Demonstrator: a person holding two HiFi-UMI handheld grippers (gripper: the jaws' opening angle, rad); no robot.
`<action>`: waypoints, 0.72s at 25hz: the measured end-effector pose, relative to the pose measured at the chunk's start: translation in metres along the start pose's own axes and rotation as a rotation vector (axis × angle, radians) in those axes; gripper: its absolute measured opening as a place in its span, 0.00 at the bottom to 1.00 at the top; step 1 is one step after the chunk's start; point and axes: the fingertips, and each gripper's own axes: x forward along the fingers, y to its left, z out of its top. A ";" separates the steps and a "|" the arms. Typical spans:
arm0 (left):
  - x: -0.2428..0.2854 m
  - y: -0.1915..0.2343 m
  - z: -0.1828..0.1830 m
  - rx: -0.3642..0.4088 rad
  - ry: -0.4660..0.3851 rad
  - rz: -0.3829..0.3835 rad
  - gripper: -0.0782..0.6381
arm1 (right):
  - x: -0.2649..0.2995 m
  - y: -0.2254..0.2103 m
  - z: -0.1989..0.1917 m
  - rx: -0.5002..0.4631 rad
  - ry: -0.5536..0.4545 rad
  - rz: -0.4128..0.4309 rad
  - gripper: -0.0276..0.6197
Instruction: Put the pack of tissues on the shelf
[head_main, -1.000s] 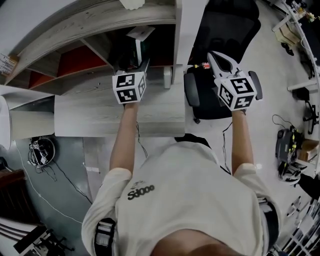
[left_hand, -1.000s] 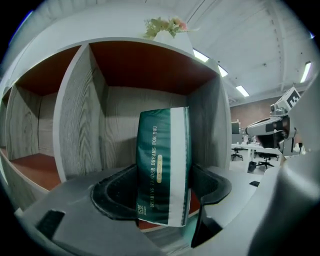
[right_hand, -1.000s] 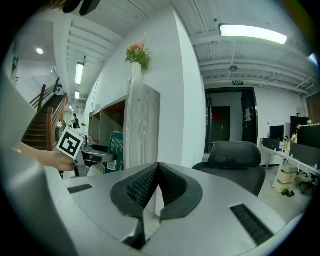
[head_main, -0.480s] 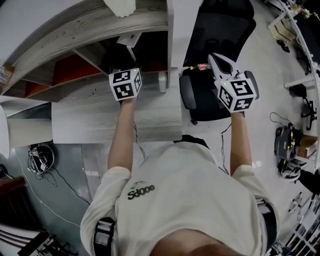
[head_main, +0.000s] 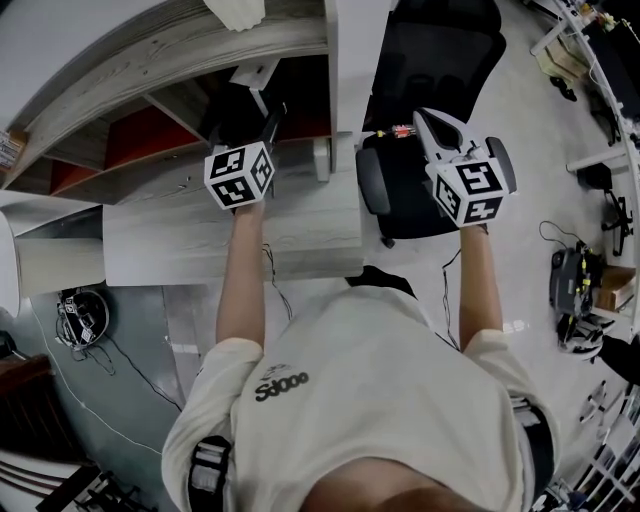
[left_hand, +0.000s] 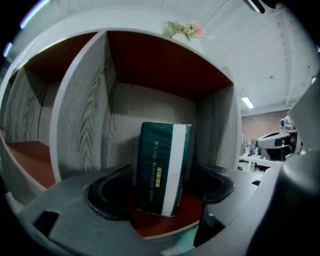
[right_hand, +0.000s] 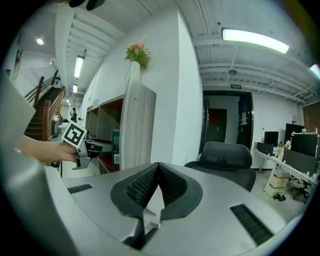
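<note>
The pack of tissues (left_hand: 164, 167), dark green with a white stripe, stands upright on the red floor of a shelf compartment (left_hand: 85, 115). My left gripper (left_hand: 162, 181) reaches into that compartment. Its jaws are opening, one on each side of the pack, with a gap between each pad and the pack. In the head view the left gripper (head_main: 268, 122) points into the wooden shelf (head_main: 150, 50), and the pack's pale top (head_main: 255, 73) shows just beyond it. My right gripper (head_main: 423, 115) hangs over the chair, shut and empty. In the right gripper view its pads (right_hand: 150, 187) meet.
A black office chair (head_main: 430, 60) stands right of the shelf, under my right gripper. A flower vase (right_hand: 136, 55) sits on the shelf top. A pale wooden desk top (head_main: 200, 230) lies under my left forearm. Cables and gear lie on the floor at the left (head_main: 85, 310) and right (head_main: 580, 290).
My left gripper has drawn back a little from the shelf, and the pack stays standing in the compartment. The right gripper has barely moved.
</note>
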 end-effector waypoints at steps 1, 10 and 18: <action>-0.006 -0.002 0.001 0.010 -0.001 -0.006 0.64 | -0.005 0.002 -0.002 0.001 -0.003 0.006 0.05; -0.088 -0.016 -0.012 0.126 0.041 -0.022 0.33 | -0.056 0.045 0.001 -0.024 -0.034 0.034 0.05; -0.186 -0.014 -0.011 0.165 -0.001 0.024 0.13 | -0.103 0.105 0.010 -0.053 -0.067 0.068 0.05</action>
